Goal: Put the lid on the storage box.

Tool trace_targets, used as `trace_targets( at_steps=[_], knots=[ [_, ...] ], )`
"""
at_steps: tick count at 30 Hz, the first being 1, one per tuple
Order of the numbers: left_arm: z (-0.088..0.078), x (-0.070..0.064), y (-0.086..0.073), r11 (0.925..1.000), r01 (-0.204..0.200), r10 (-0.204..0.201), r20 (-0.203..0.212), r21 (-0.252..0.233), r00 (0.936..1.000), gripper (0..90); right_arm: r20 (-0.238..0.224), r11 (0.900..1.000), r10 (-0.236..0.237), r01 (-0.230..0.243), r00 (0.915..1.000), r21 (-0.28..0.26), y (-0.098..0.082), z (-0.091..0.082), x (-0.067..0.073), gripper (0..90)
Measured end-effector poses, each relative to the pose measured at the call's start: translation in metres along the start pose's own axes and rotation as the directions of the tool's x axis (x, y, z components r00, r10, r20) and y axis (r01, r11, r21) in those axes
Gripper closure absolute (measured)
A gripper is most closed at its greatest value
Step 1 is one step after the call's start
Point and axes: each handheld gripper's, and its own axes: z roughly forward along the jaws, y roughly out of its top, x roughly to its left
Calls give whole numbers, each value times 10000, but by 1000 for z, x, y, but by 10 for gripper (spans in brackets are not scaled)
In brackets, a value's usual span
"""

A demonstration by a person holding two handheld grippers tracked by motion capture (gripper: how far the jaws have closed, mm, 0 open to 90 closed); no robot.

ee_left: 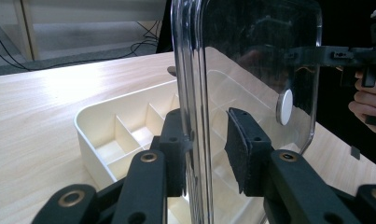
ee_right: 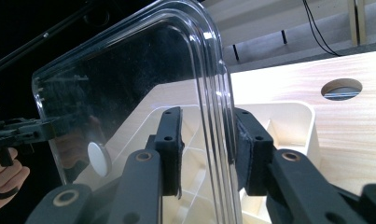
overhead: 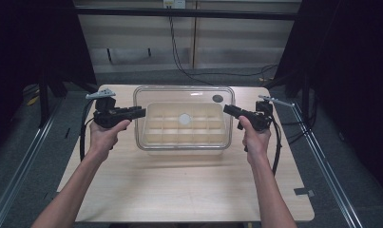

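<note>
I am holding a clear plastic lid (overhead: 184, 102) level above a cream divided organizer tray (overhead: 186, 135), one tong on each of its short edges. The left gripper (overhead: 140, 112) is clamping the lid's left rim: in the left gripper view the rim (ee_left: 195, 116) is running upright between my two black jaws, the left pad lying against it while the right pad (ee_left: 239, 144) is showing a slight gap, so the jaws are standing only as wide as the rim's lip and I am reading this as a grip. The right gripper (overhead: 227, 109) is pinching the opposite rim, and in the right gripper view the ribbed edge (ee_right: 218, 121) is sitting squeezed between both pads, the jaws nearly closed on it. A round white sticker (overhead: 184, 118) is showing near the lid's centre. The tray is resting on the light wooden bench (overhead: 179, 185), at the middle of its far half, close to the far edge, with its rows of small compartments open below the lid. A round cable hole (ee_right: 342, 88) is lying in the bench just past the tray's right end, towards the far right corner. My two hands (overhead: 103, 137) are gripping the tong handles on either side of the tray.
</note>
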Motion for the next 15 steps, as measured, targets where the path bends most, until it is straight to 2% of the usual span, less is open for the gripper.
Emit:
trace_targets(
  at_steps=[10, 15],
  knots=[
    [9, 6, 1, 9998, 178, -178, -74, 31, 9998, 685, 169, 10000, 17, -17, 9999, 57, 5, 6, -6, 663],
    [12, 8, 5, 9998, 172, -171, -112, 64, 9998, 684, 157, 9998, 171, -172, 9997, 63, 5, 9, -11, 664]
  ],
)
